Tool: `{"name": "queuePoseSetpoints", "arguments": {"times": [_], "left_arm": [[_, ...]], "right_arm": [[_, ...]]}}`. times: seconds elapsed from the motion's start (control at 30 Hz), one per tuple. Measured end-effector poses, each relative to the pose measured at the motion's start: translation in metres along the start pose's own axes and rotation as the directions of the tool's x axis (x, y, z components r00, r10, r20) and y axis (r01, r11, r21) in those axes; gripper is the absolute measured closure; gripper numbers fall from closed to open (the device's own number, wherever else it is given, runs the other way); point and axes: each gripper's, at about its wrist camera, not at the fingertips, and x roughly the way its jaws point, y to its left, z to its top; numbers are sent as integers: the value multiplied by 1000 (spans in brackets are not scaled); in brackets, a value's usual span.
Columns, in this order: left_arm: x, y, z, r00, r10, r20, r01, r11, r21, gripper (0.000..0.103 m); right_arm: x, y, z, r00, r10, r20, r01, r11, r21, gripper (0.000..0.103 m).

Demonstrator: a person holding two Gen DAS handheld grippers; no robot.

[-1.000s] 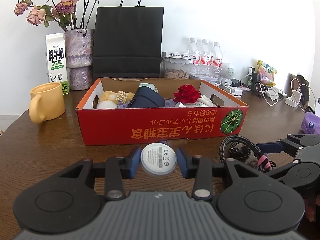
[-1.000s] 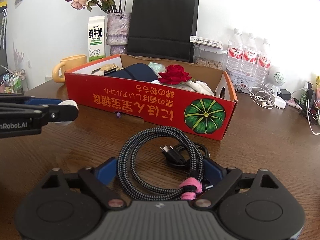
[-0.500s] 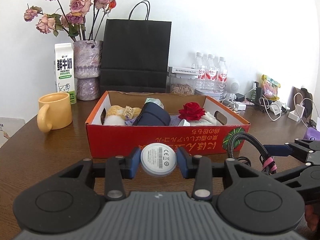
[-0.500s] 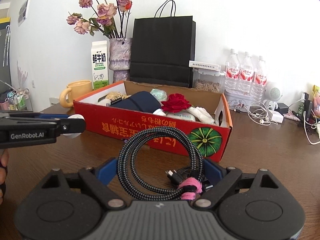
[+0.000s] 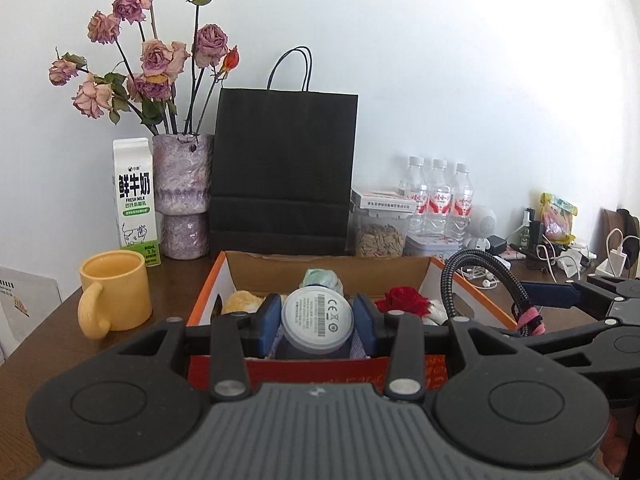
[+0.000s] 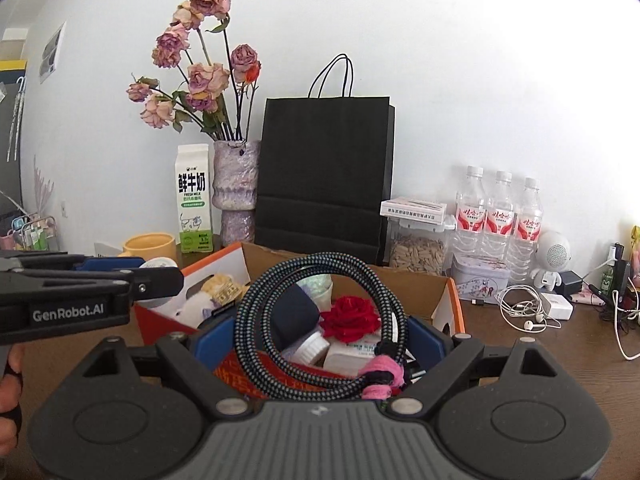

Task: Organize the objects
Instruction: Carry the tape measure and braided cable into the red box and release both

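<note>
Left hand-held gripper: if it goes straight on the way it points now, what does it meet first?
Probably the contents of the red cardboard box, most likely the dark blue pouch just beyond the round white disc that the left hand-held gripper holds. Depth is unclear; it may still be short of the box's near wall.

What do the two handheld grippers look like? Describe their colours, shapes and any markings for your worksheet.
Both the left gripper and the right gripper have a grey ribbed body, black linkage arms with round pivot discs and silver screws, and blue finger pads. White lettering "GenRobot.AI" marks the left gripper's side. No sleeves are visible.
</note>
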Motion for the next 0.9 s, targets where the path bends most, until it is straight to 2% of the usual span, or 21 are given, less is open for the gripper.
{"name": "queuePoseSetpoints", "arguments": {"times": [0.3, 0.63, 0.67, 0.7, 0.73, 0.77, 0.9], "left_arm": [[45, 6, 28, 998, 49, 45, -47, 998, -45, 62], [97, 7, 29, 997, 71, 9, -71, 997, -30, 62], [101, 8, 28, 997, 76, 2, -76, 997, -29, 59], [104, 9, 26, 997, 76, -9, -76, 997, -23, 39], [107, 10, 25, 996, 81, -21, -81, 996, -21, 22], [108, 11, 23, 996, 92, -20, -92, 995, -25, 0], [106, 13, 19, 992, 122, -15, -123, 992, -31, 0]], "right_arm": [[56, -9, 19, 1000, -11, 10, 10, 999, 43, 12], [111, -19, 19, 999, -21, -50, 23, 999, 38, 12], [116, -21, 18, 998, -30, -56, 32, 999, 44, 11], [119, -24, 17, 997, -39, -60, 42, 998, 50, 10], [121, -26, 15, 997, -51, -63, 55, 997, 55, 3], [122, -29, 14, 996, -63, -69, 68, 996, 64, 0], [119, -38, 11, 996, -42, -74, 50, 992, 114, 0]]}}
